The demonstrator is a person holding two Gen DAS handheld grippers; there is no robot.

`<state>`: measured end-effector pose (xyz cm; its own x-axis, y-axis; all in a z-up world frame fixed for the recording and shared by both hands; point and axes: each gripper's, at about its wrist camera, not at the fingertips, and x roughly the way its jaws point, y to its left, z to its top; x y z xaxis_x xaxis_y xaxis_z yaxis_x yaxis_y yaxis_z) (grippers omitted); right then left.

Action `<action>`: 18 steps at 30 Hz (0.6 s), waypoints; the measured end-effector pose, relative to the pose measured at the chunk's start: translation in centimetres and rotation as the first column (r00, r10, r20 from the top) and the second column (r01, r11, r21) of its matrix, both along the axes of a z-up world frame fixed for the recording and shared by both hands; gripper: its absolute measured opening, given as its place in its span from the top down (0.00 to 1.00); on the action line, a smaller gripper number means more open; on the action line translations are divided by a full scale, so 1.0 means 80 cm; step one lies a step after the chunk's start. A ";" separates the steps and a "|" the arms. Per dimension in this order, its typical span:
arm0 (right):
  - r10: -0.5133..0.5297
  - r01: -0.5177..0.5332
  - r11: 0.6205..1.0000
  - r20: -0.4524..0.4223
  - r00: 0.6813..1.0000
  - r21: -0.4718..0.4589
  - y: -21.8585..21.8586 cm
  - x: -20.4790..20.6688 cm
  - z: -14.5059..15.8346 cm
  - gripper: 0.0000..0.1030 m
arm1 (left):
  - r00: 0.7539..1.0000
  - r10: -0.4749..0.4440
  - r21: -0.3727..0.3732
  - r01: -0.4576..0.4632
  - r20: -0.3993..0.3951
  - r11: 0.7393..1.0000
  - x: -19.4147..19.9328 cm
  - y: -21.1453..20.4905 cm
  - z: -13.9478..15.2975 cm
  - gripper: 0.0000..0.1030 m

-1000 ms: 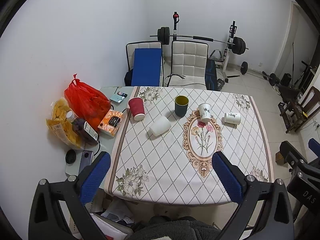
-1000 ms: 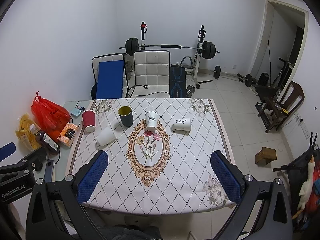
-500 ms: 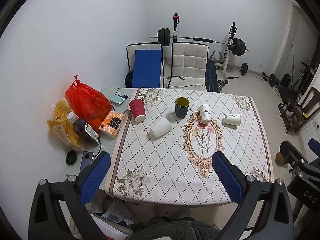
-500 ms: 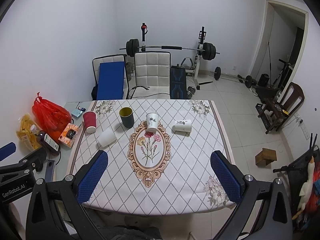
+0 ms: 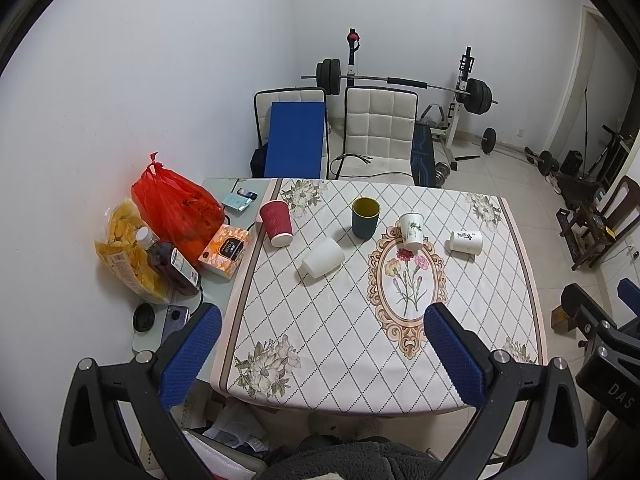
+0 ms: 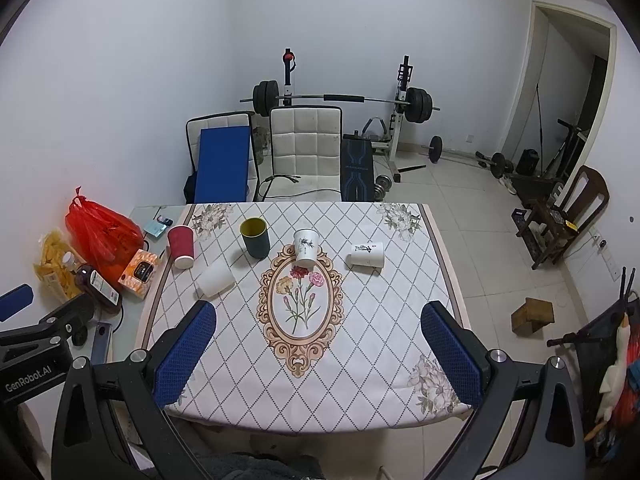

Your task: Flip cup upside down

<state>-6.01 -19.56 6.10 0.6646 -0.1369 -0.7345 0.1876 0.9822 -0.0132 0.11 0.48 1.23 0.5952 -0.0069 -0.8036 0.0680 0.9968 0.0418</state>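
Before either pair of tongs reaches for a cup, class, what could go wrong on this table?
1. The dark green cup stands upright close to the plain white cup lying on its side; reaching for one may knock the other.
2. The printed white cup lies on its side and could roll toward the table edge if nudged.
3. Both the left tongs and right tongs are open and far back, so aim may drift.

The tablecloth looks like smooth printed cloth or vinyl; which one cannot be told. On it, the red cup has ribbed paper walls, and beside it the dark green cup looks smooth and faintly glossy. Left of the tablecloth, the red bag is thin, shiny, crinkled plastic. The gripper pads carry blue, matt, dimpled rubber.
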 end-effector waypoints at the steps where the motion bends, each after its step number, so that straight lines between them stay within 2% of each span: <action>1: 0.001 -0.001 1.000 0.000 1.000 0.001 0.000 -0.001 -0.001 0.00 | 1.000 0.001 -0.001 -0.001 -0.001 1.000 0.002 0.000 0.001 0.00; 18: 0.002 -0.002 1.000 0.003 1.000 -0.002 0.000 0.001 0.001 0.00 | 1.000 -0.002 -0.001 0.002 0.001 1.000 0.002 0.002 0.001 0.00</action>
